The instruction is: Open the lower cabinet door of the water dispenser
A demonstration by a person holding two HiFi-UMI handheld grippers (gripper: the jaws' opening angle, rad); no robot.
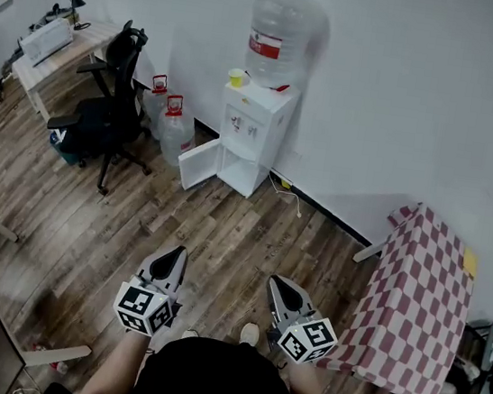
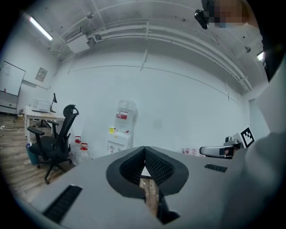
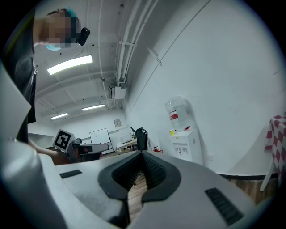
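A white water dispenser stands against the far wall with a large bottle on top; its lower cabinet door hangs open to the left. The dispenser shows small and far in the left gripper view, and also at the right of the right gripper view as a white dispenser. My left gripper and right gripper are held low near the person's body, well short of the dispenser. Both are shut with nothing between the jaws.
A black office chair and two water jugs stand left of the dispenser. A desk sits at the back left. A checkered-cloth table is at the right. A cable lies on the wooden floor by the wall.
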